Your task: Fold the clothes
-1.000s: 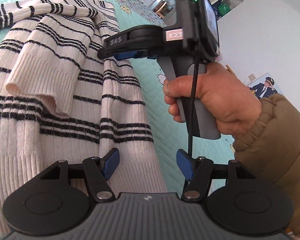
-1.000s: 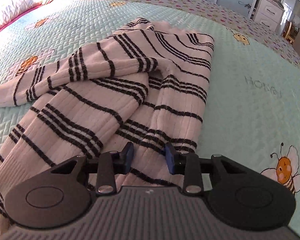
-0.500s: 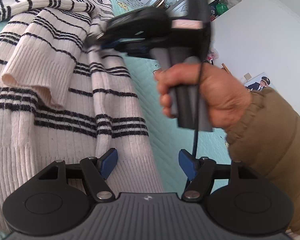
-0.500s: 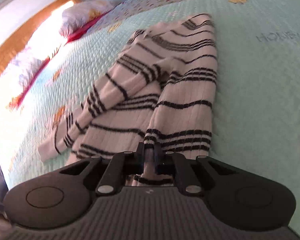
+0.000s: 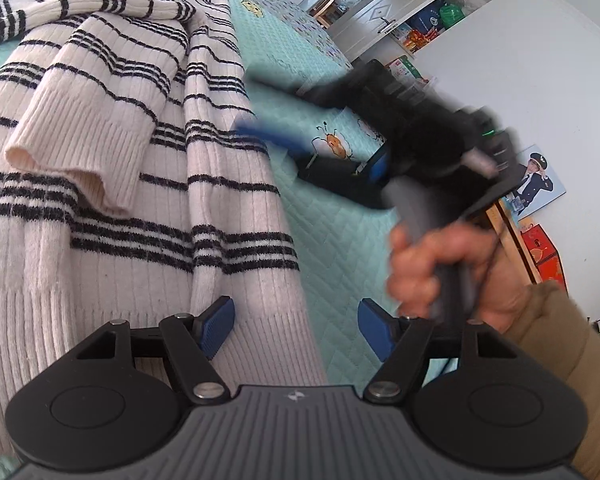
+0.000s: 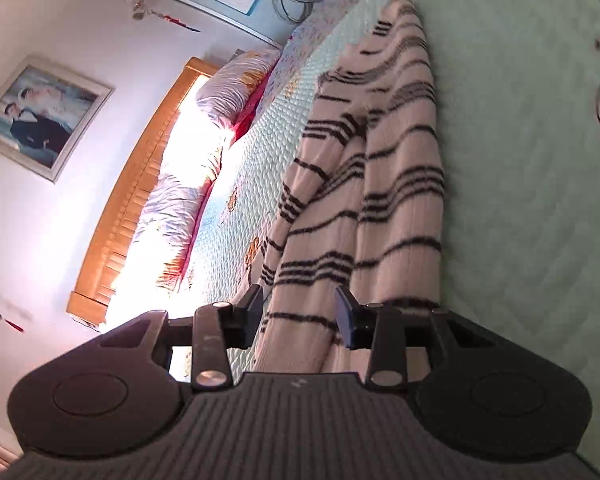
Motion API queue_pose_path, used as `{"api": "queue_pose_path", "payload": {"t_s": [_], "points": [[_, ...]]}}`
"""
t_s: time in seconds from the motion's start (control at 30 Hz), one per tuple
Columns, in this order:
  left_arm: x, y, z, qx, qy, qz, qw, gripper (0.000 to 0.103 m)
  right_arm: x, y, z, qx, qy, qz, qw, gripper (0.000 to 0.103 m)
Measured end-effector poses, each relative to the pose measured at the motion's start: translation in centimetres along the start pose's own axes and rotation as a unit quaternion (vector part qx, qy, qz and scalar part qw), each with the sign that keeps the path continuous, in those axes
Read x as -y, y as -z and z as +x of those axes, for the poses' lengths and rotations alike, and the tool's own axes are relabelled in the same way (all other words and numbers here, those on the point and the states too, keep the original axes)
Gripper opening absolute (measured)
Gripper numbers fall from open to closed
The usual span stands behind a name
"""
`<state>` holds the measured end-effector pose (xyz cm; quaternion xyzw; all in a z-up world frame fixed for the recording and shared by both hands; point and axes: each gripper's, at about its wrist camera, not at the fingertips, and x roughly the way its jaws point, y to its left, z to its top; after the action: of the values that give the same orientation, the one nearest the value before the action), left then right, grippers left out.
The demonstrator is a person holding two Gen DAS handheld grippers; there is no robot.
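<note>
Both grippers open, nothing held.
Striped sweater point(image 5: 112, 168) lies flat on teal quilt point(image 5: 340, 248); left gripper point(image 5: 296, 326) straddles its hem edge, right gripper point(image 6: 300, 312), rolled sideways and blurred, hovers over the same edge.

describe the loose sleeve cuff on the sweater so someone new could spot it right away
On the mint green quilted bedspread lies a cream sweater with black stripes, ahead of the open left gripper. A sleeve is folded across its body, ending in the ribbed cuff. Unlike the striped knit around it, the cuff is plain cream, and its open end lifts slightly off the cloth beneath.
</note>
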<state>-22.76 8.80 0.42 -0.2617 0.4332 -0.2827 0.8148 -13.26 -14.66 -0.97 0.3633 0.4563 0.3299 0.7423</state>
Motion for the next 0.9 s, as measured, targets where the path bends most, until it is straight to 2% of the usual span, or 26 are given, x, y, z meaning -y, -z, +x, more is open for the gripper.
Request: {"api": "queue_pose_path", "payload": {"t_s": [0.03,0.07,0.1,0.17,0.23,0.33,0.4,0.43,0.47,0.57,0.63,0.67,0.73,0.83,0.9], "points": [[0.2,0.0,0.0,-0.002,-0.004,0.004,1.0000,0.071,0.8,0.4,0.7,-0.010,0.023,-0.003,1.000,0.028],[0.4,0.0,-0.1,-0.003,-0.008,0.007,0.9999,0.071,1.4,0.5,0.9,-0.006,0.021,0.006,1.000,0.019],[0.4,-0.1,-0.1,-0.005,-0.009,0.006,0.9999,0.071,1.9,0.6,0.9,0.001,0.015,0.019,1.000,0.016],[0.4,-0.2,-0.3,-0.008,-0.012,0.005,0.9999,0.071,1.4,0.6,0.4,0.012,0.005,0.017,1.000,0.018],[0.5,-0.4,-0.7,-0.007,-0.012,0.003,0.9999,0.071,0.4,0.8,-0.2,0.019,-0.018,0.004,1.000,0.029],[0.5,-0.9,-1.4,-0.003,-0.009,-0.004,0.9999,0.071,0.1,1.3,-0.8,0.023,-0.055,0.008,0.998,0.036],[0.6,-1.2,-2.0,0.002,-0.007,-0.008,0.9999,0.071,0.7,1.5,-0.3,0.022,-0.049,0.021,0.998,0.036],[0.5,-1.7,-2.8,0.015,-0.010,-0.011,0.9998,0.071,1.0,1.6,-0.1,0.021,-0.044,0.027,0.998,0.029],[0.4,-2.2,-3.6,0.028,-0.012,-0.014,0.9994,0.071,1.3,1.7,0.2,0.020,-0.040,0.034,0.998,0.029],[-0.6,-3.8,-6.4,0.080,-0.030,-0.038,0.9956,0.071,1.1,1.8,0.1,0.033,-0.040,0.043,0.998,0.035],[-3.3,-4.9,-9.1,0.135,-0.065,-0.103,0.9833,0.071,0.4,2.0,-0.4,0.048,-0.056,0.045,0.996,0.045],[-4.9,-5.3,-10.3,0.158,-0.082,-0.143,0.9736,0.071,0.1,2.1,-0.6,0.054,-0.072,0.050,0.995,0.046],[-8.7,-6.0,-12.6,0.203,-0.115,-0.226,0.9457,0.071,-0.6,2.6,-0.7,0.063,-0.093,0.056,0.992,0.048],[-12.9,-6.5,-14.6,0.232,-0.133,-0.308,0.9129,0.071,-1.1,3.3,-0.3,0.064,-0.089,0.059,0.992,0.050],[-14.7,-6.4,-15.1,0.241,-0.128,-0.346,0.8977,0.071,-1.4,3.3,0.1,0.063,-0.078,0.057,0.993,0.050]]}}
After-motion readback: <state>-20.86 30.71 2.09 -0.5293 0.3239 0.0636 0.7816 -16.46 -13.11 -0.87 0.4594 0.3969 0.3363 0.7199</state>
